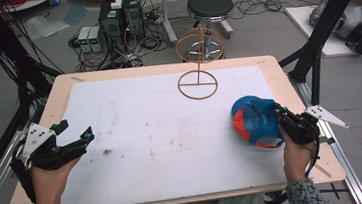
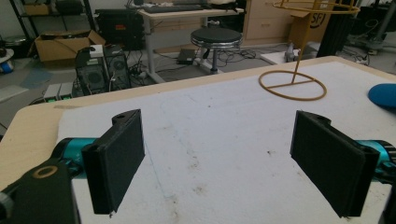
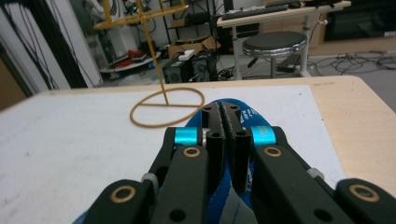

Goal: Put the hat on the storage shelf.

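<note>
A blue cap with orange and white panels (image 1: 253, 121) lies on the white mat at the table's right side. My right gripper (image 1: 281, 113) is shut on the cap's edge; in the right gripper view the two jaws press together on the blue fabric (image 3: 223, 114). My left gripper (image 1: 77, 132) rests low at the left of the mat, open, with nothing between its black pads (image 2: 119, 158). A yellow wire stand (image 1: 198, 80) with a ring base and an upper ring stands at the far middle of the mat, also seen as a yellow wire stand (image 2: 293, 84) (image 3: 166, 105).
The white mat (image 1: 162, 134) covers most of the wooden table (image 1: 326, 168). Beyond the far edge are a black stool (image 1: 210, 6), computer towers (image 1: 119, 17) and floor cables. Black frame posts (image 1: 315, 59) flank the table.
</note>
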The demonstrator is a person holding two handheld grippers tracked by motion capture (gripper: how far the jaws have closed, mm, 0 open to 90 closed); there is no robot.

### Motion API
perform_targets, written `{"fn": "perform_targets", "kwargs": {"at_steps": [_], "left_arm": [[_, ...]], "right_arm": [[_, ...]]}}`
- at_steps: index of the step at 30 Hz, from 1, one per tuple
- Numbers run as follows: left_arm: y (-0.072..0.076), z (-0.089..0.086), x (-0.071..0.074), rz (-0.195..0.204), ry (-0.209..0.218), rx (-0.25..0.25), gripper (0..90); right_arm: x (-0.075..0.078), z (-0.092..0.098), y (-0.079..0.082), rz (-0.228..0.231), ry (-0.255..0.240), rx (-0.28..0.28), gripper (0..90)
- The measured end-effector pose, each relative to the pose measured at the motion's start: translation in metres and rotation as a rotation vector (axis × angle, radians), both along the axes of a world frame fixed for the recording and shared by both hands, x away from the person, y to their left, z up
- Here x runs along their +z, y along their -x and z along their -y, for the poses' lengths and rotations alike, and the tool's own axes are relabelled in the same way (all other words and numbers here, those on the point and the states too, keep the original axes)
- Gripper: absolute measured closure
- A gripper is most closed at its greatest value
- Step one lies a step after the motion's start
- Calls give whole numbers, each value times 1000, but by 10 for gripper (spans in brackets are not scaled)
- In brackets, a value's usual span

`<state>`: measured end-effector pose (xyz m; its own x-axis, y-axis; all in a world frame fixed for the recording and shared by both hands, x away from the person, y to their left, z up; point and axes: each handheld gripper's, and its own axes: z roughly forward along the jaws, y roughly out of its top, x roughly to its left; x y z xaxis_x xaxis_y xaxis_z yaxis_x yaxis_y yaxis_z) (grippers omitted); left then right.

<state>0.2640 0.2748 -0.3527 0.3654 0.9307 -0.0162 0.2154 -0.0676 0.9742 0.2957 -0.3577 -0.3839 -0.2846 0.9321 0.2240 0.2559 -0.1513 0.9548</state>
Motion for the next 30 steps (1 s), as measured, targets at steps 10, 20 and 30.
{"fn": "perform_targets", "kwargs": {"at_steps": [10,20,30], "left_arm": [[3,-6,4,21,18,4,179],[5,-10,7,31,32,10,179],[7,-15,9,40,48,17,178]], "right_arm": [[22,-6,-20,12,-23,-70,889],[54,-12,-43,50,-22,-91,889],[87,-16,-70,85,-16,-119,889]]}}
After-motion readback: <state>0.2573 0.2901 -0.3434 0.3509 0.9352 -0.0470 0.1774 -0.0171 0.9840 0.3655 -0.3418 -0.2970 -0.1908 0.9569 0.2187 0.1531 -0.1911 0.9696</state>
